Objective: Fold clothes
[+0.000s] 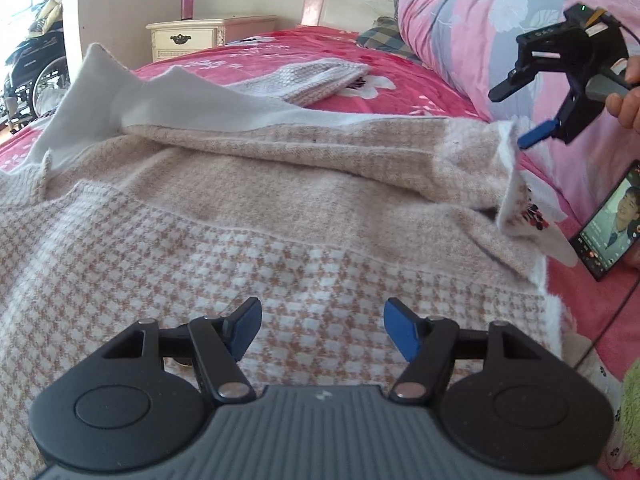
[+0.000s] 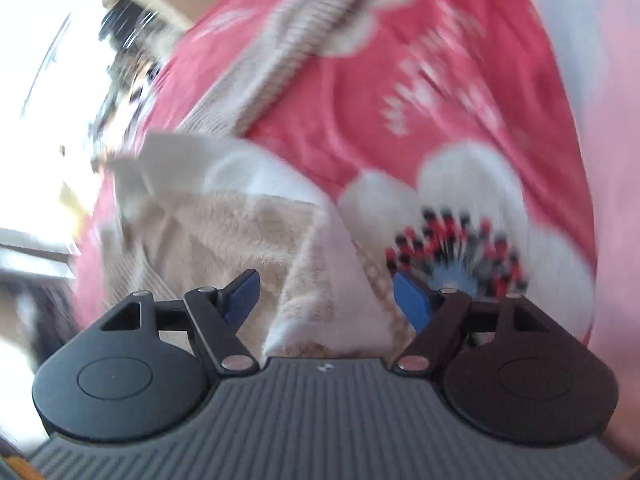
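Holding our left gripper (image 1: 320, 330) with its jaws apart and empty over the checked sweater (image 1: 248, 240), we judge the fold goes best if we pinch the near hem squarely and carry it across flat. Our right gripper (image 1: 516, 118), jaws also apart and gripping nothing, hangs tilted down just beside the folded-over sleeve edge (image 1: 472, 148), a hand (image 1: 628, 100) behind it. The sweater lies spread on the red flowered bed (image 1: 400, 76), a phone (image 1: 612, 224) nearby.
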`<state>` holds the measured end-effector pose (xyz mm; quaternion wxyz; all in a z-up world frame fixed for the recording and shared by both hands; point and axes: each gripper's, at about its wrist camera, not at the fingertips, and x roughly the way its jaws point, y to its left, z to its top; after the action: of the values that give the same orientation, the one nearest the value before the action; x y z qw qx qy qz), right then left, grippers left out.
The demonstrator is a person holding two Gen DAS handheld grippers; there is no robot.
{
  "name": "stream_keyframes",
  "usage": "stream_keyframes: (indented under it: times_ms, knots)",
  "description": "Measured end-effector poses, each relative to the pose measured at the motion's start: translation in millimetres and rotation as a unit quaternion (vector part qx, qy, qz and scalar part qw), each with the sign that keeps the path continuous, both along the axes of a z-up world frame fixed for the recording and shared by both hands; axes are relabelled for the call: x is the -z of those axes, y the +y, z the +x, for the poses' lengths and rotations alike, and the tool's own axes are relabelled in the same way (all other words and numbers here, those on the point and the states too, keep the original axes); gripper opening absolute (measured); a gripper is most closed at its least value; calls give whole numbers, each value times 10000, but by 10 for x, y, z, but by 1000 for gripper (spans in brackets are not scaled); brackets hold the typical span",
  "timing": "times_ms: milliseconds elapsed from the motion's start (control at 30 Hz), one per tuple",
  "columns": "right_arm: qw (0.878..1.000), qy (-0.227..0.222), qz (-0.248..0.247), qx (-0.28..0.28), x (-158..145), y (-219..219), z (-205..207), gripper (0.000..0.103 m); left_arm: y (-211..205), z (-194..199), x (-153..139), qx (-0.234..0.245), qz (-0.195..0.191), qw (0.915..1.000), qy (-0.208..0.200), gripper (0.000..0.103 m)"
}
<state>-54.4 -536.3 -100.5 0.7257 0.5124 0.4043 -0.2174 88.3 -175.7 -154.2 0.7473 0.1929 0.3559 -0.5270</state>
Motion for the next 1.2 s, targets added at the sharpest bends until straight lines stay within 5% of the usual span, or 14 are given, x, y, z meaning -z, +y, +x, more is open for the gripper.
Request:
stream_keyframes:
  times_ms: [133,333,433,667,767,833,933,1033,1100,1133,1200]
  knots:
    - [9928,-63,1062,550,328,129,-115,76,-24,-42,0,35,48,10000,-7,69]
    - [9750,-440,1955,962,416,337,-219,79,-5,-74,-46,11,75,10000,-21,69]
    - [9691,-634,2099,1133,496,400,-230,79,-6,-81,-48,-12,103,9999,-42,69]
    - [9643,-766,1460,2072,673,267,-273,76,-2,-125,-35,-1,190,9998,-39,69]
    - [9663,-930,1298,2017,713,245,-174,60,-5,-145,3,-5,264,9996,-24,69]
    - [9710,-907,1058,1942,727,226,-67,41,1,-150,23,-37,306,9995,-4,69]
    - [9793,-918,114,1801,570,193,61,15,39,-144,28,-110,346,9993,-14,69]
    - [9796,-1532,-663,1120,162,294,234,10,124,-81,-6,-274,349,9990,-19,69]
    - [9690,-2122,-1253,-184,-242,541,459,8,222,31,-47,-477,332,9983,71,69]
    - [9488,-2306,-1766,-1244,-479,807,597,8,284,108,-78,-624,319,9975,122,69]
    - [8817,-2344,-2410,-3310,-736,1409,755,8,414,261,-143,-910,271,9953,190,69]
